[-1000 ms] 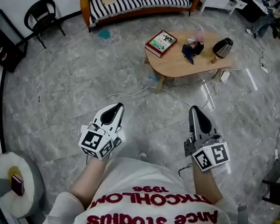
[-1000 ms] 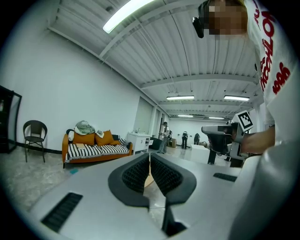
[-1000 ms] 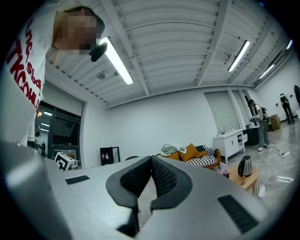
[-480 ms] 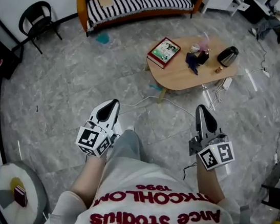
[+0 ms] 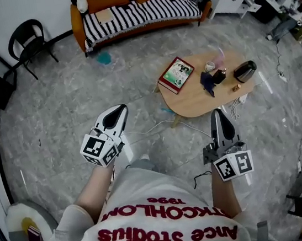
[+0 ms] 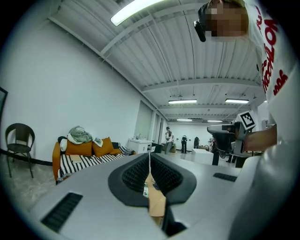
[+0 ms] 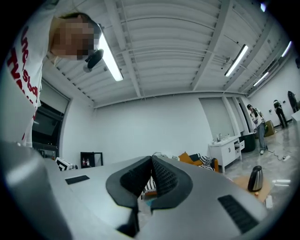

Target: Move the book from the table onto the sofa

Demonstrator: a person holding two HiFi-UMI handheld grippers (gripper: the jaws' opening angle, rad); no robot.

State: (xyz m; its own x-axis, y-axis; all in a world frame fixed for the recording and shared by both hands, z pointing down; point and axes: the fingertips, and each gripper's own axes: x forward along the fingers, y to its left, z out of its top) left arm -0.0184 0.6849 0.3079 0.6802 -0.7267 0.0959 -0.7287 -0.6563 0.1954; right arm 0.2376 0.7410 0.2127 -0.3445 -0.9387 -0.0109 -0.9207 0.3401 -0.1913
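left gripper (image 5: 117,112): jaws are pressing together, nothing in them, hanging over the bare floor
right gripper (image 5: 219,116): same deal, jaws are touching and gripping nothing, pointing toward the table (image 5: 192,99)
book (image 5: 176,74): is lying flat at the table's left end, well apart from both grippers
sofa (image 5: 136,14): striped seat, is sitting by the far wall beyond the table
kettle (image 5: 244,70): is standing at the table's other end
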